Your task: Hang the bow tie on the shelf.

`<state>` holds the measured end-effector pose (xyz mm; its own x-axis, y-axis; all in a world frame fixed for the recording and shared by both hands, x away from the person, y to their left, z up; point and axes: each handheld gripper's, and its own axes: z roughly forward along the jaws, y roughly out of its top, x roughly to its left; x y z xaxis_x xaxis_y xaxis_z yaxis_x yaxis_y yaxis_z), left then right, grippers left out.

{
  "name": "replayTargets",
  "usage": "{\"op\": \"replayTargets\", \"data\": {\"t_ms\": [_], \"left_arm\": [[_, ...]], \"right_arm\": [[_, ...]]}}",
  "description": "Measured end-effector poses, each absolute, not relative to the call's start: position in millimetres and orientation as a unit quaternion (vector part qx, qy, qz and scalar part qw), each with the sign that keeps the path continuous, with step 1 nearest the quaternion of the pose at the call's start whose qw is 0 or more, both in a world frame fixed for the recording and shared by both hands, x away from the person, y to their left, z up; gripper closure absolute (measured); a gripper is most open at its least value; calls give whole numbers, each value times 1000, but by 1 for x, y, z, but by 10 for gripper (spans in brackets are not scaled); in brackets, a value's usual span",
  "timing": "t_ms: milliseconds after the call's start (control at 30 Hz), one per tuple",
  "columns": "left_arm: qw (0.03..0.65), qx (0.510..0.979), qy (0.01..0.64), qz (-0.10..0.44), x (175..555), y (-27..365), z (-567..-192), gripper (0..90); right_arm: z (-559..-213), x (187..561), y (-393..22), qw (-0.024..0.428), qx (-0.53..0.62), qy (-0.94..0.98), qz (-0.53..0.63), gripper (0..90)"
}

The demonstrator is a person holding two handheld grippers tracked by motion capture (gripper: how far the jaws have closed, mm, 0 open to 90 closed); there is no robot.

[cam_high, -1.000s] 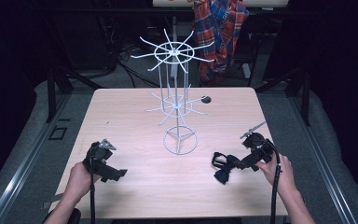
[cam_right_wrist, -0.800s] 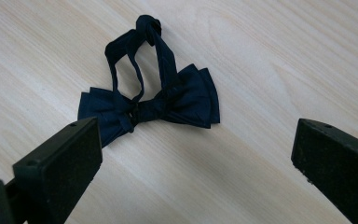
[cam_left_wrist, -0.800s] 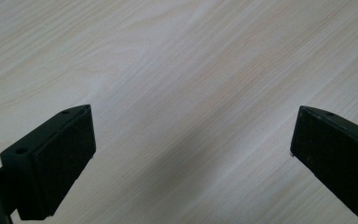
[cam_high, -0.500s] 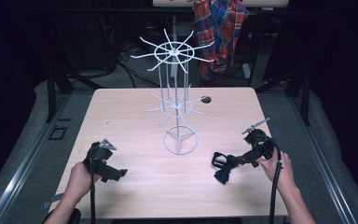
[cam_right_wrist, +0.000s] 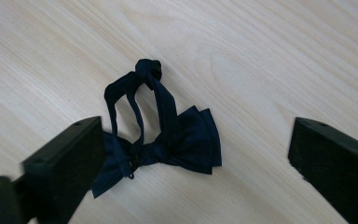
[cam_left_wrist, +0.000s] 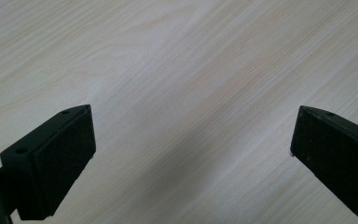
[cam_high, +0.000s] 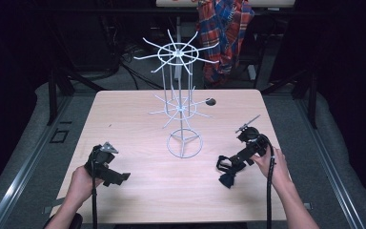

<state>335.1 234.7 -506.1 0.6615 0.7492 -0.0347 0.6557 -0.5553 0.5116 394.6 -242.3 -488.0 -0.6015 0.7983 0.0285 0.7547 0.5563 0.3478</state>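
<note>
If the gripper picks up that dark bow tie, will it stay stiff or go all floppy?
Probably floppy: the bow tie is thin cloth, and its strap already lies in a loose loop. It looks light, so it would likely dangle. Lying flat on the table, it should not roll.

A pale wooden table (cam_high: 138,114) stands on grey floor (cam_high: 33,143); beyond its far edge, darkness and a plaid cloth (cam_high: 226,28)
</note>
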Motion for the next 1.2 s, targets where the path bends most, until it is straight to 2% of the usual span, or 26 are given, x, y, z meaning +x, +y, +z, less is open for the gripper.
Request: {"op": "replayTargets", "data": {"t_ms": [200,267,367,500,600,633,700,767,867,967,1000,1033,1200], "left_arm": [[247,877,401,93,336,236,-507,0],[247,878,401,90,337,234,-507,0],[245,878,400,93,337,233,-507,0],[244,878,401,93,337,233,-508,0],[244,878,401,92,337,234,-508,0],[244,878,401,92,337,234,-508,0],[243,878,401,93,337,233,-508,0],[242,879,400,93,337,233,-508,0],[243,879,400,93,337,233,-508,0],[242,879,400,93,337,233,-508,0],[242,880,399,93,336,233,-508,0],[242,880,399,93,336,233,-508,0],[242,880,399,93,336,233,-507,0]], "right_arm": [[-502,413,-233,33,432,892,131,82],[-511,408,-226,51,467,863,185,105],[-506,409,-225,58,448,878,160,199],[-509,409,-223,61,446,879,158,269],[-510,411,-220,53,430,890,140,362],[-514,410,-215,56,433,888,144,432],[-515,410,-213,57,428,891,141,455],[-518,410,-204,62,409,904,111,547],[-523,408,-199,56,405,906,111,581],[-526,408,-195,65,395,911,93,661],[-526,409,-194,64,391,914,83,704],[-529,408,-194,66,394,912,91,803],[-524,406,-197,72,396,909,106,884]]}}
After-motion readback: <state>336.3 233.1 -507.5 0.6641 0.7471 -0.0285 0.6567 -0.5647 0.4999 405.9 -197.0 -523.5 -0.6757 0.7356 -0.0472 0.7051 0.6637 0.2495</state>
